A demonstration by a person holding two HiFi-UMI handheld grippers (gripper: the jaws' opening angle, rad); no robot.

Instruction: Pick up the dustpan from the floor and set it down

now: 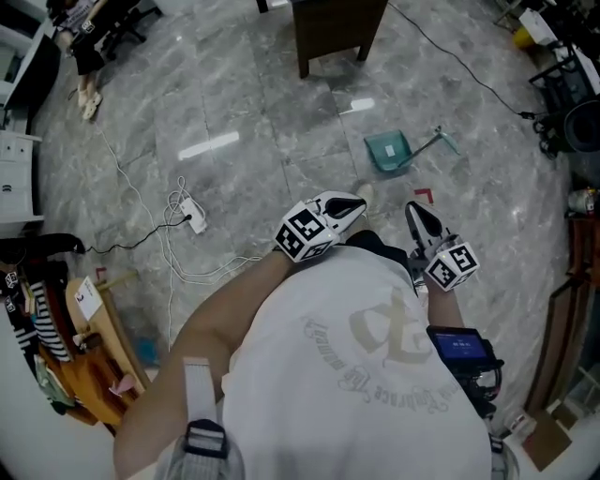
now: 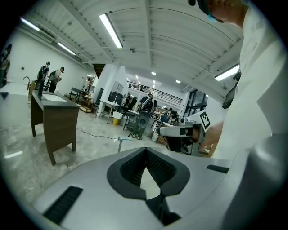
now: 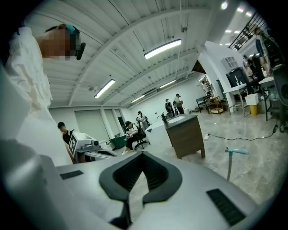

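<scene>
Dustpan (image 1: 387, 152) is showing whole in head view, only its handle (image 3: 236, 151) in gripper views; left gripper (image 1: 359, 202) and right gripper (image 1: 412, 210) are hanging closed, empty.

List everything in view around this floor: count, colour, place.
dustpan: one, teal, on the floor ahead of both grippers, untouched
table: one, dark brown, beyond the dustpan at the top edge
power strip: one, white, on the floor at left, white cables looped round it
corner mark: one, red, on the floor just ahead of the right gripper
black cable: one, running across the floor at upper right
hanging clothes: several, striped and dark, far left edge
shirt: one, white, on the person, bottom centre
left gripper: white, black jaws, shut, empty
right gripper: same colours, shut, empty
</scene>
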